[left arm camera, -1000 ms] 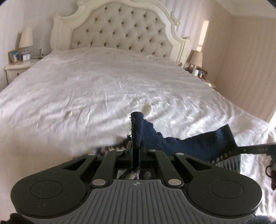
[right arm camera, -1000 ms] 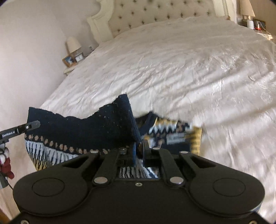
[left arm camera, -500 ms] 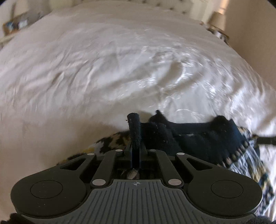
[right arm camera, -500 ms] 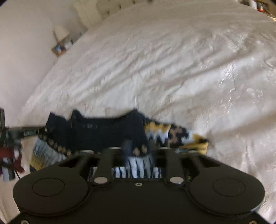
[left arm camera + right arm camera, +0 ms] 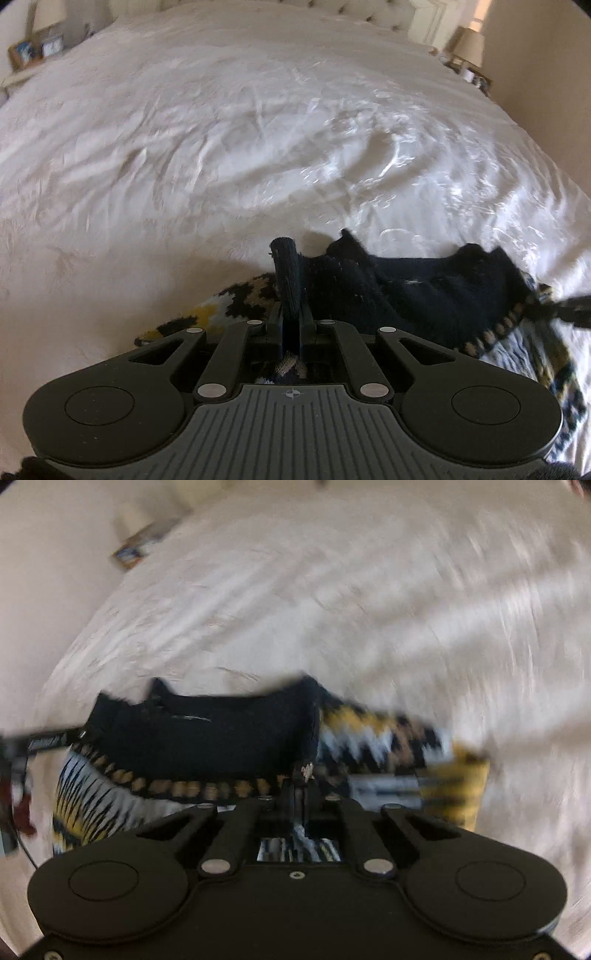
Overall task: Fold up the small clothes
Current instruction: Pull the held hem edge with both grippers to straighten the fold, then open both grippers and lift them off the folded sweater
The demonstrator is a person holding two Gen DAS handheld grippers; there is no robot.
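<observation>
The small patterned sweater (image 5: 413, 291) lies folded on the white bed (image 5: 221, 147) near its front edge — navy part on top. The left gripper (image 5: 290, 295) is clamped on a navy fold; the right gripper (image 5: 301, 786) has just been closing — fingers together, nothing visibly between them.

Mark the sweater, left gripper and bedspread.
sweater (image 5: 424, 291), left wrist view, navy upper panel.
left gripper (image 5: 290, 291), left wrist view, closed fingertips on navy fabric.
bedspread (image 5: 221, 129), left wrist view, bare wrinkled area.
</observation>
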